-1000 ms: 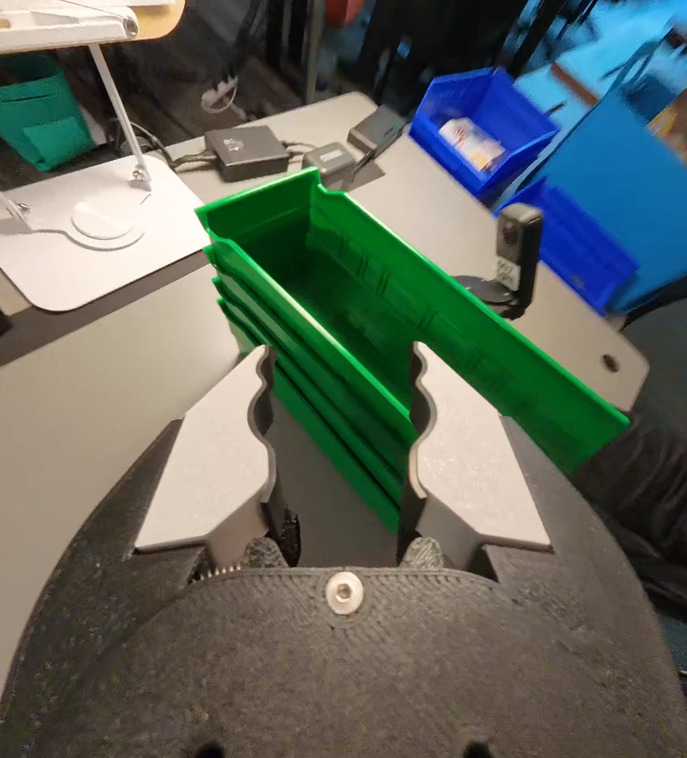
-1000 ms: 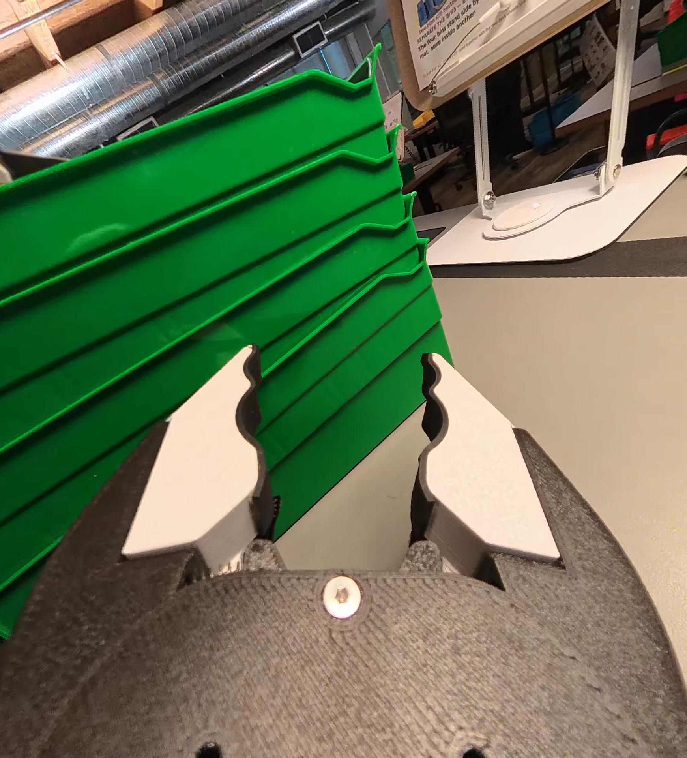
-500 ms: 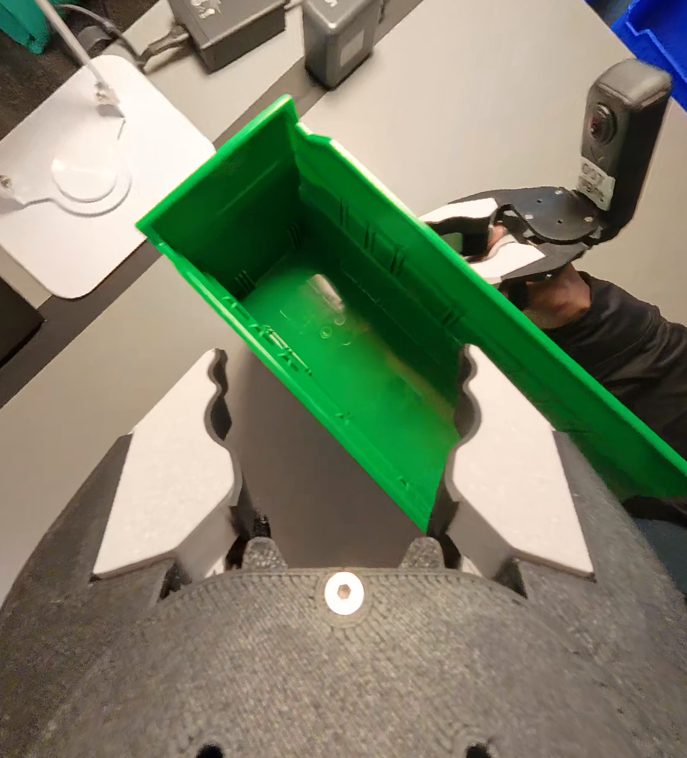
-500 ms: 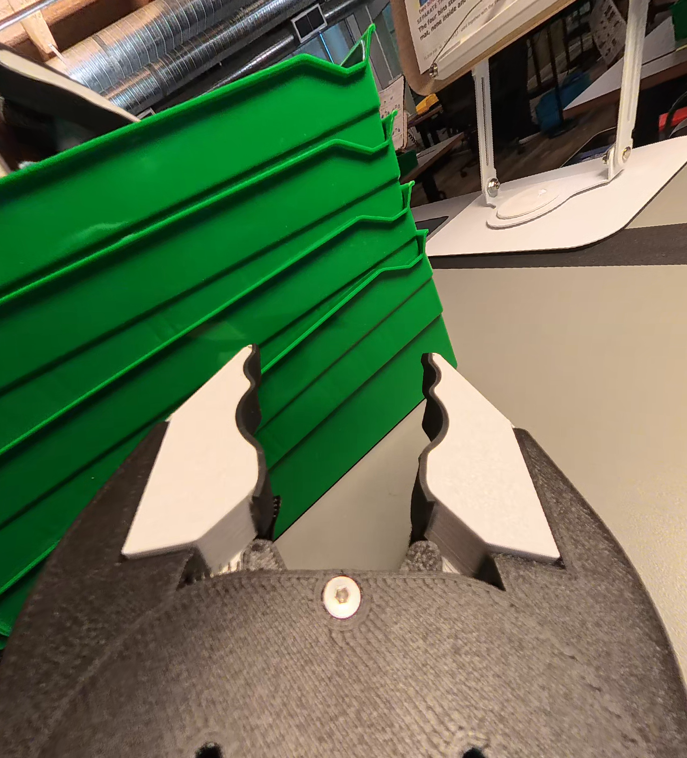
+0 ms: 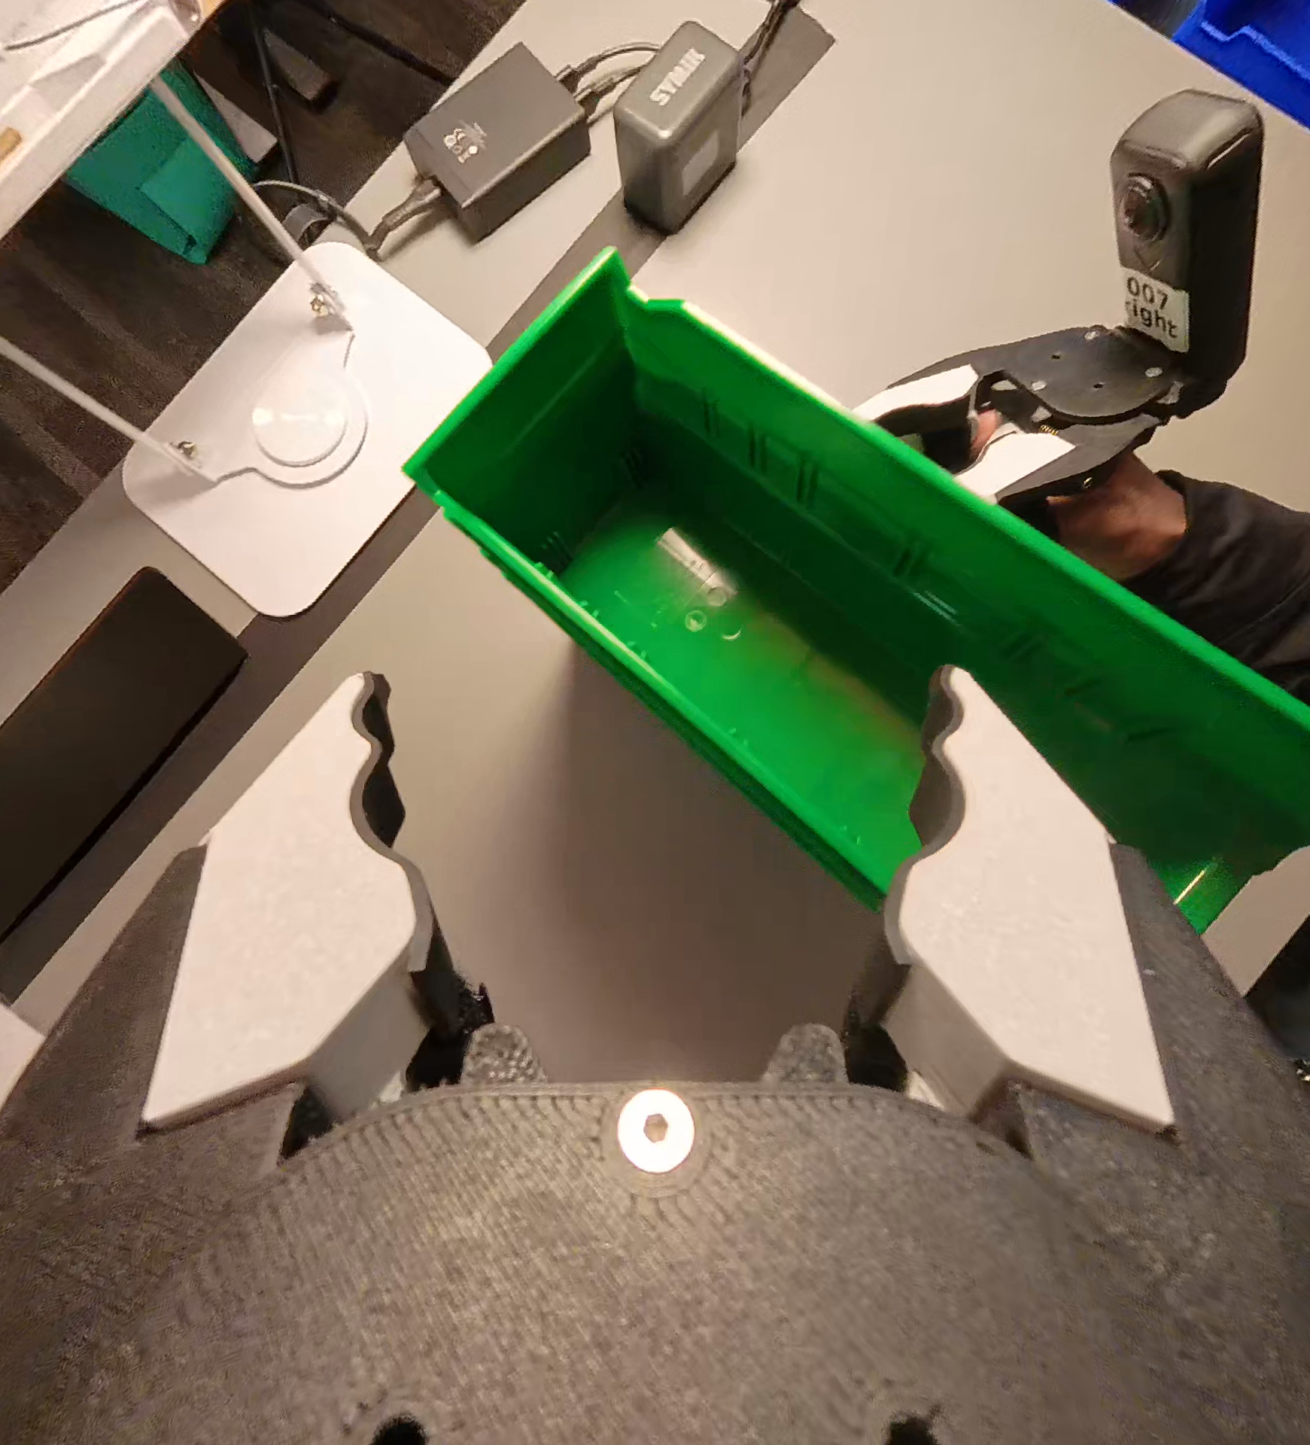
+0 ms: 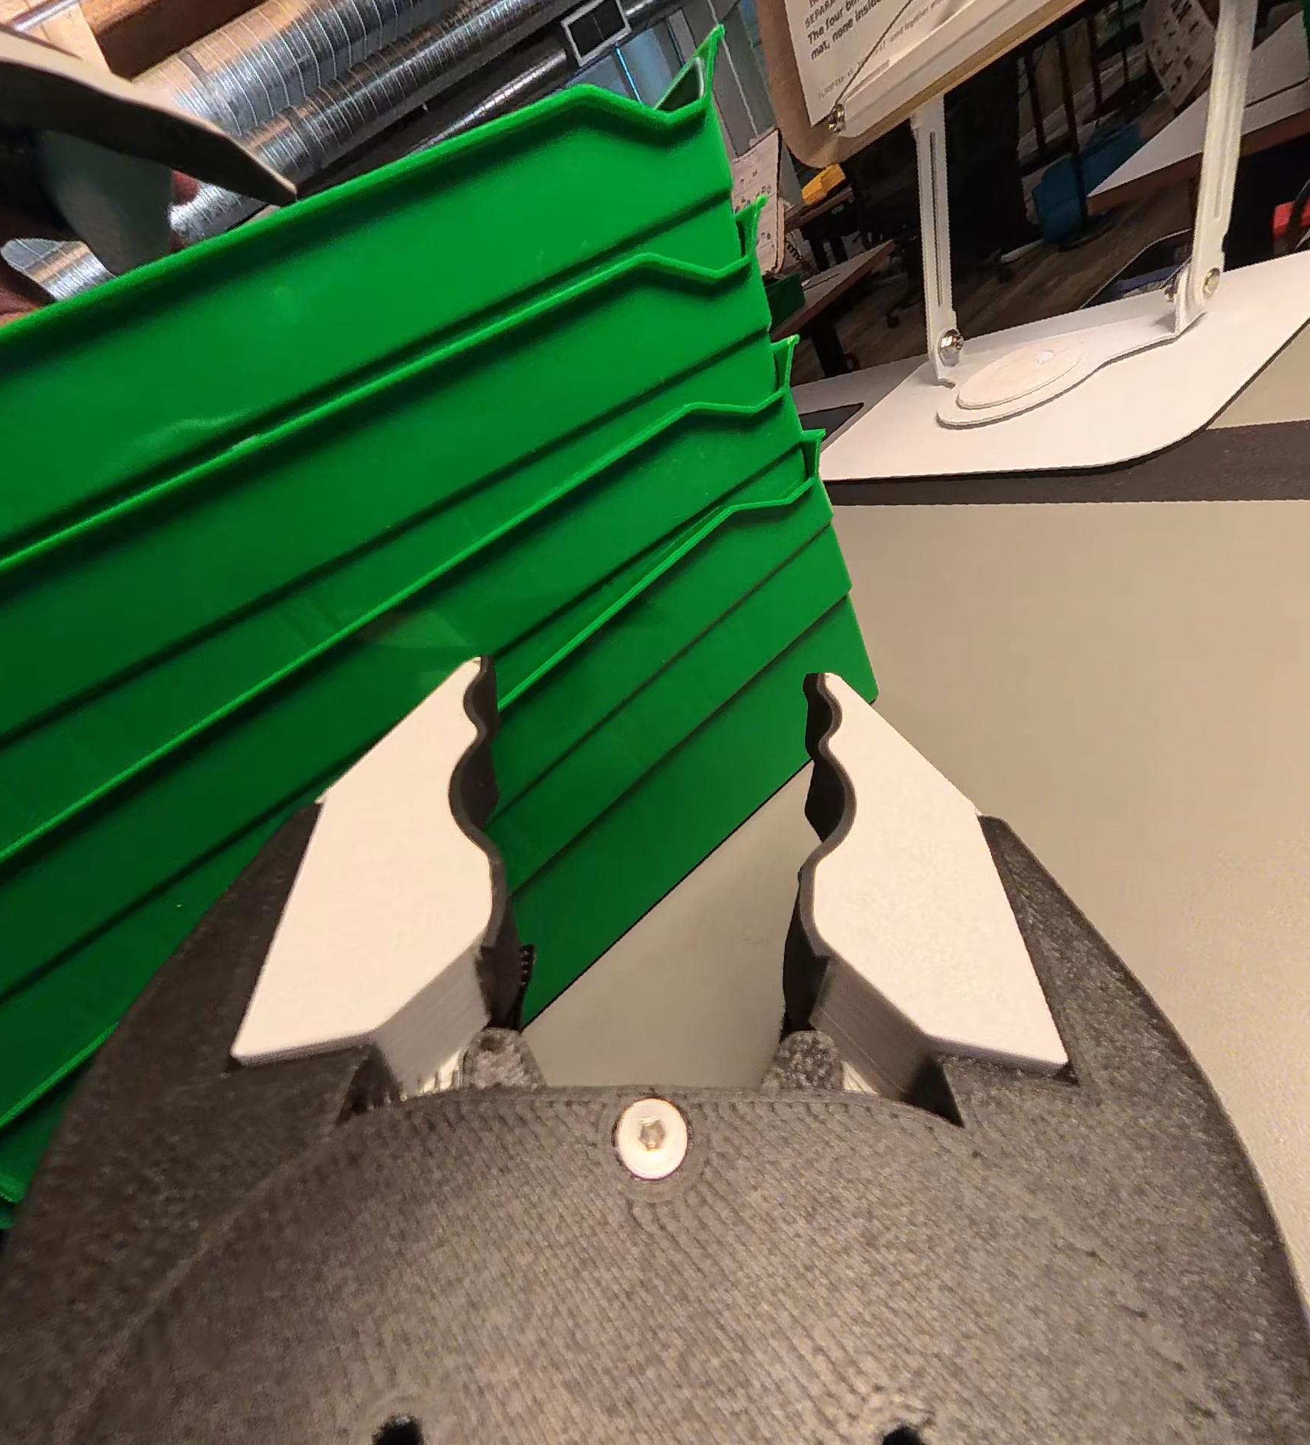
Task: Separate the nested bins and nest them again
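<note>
Though smooth-walled, ribbed green bins [image 5: 753,625]

Grey table [image 5: 909,195], silver ceiling ducts [image 6: 339,70], dark floor [image 5: 49,258].

Green bins [image 6: 323,469] cut off at left edge.

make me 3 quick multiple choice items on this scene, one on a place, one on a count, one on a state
1. Where is the white stand base relative to the green bins in the left wrist view?
A left
B right
C inside them

2. How many stacked rims do the bins show in the right wrist view?
A one
B four
C seven

3. The left claw is:
A shut on a bin
B open
C out of view

Answers: 1 A, the base lies left of the stack. 2 B, four stepped rims show. 3 B, its fingers stand wide apart.
</note>
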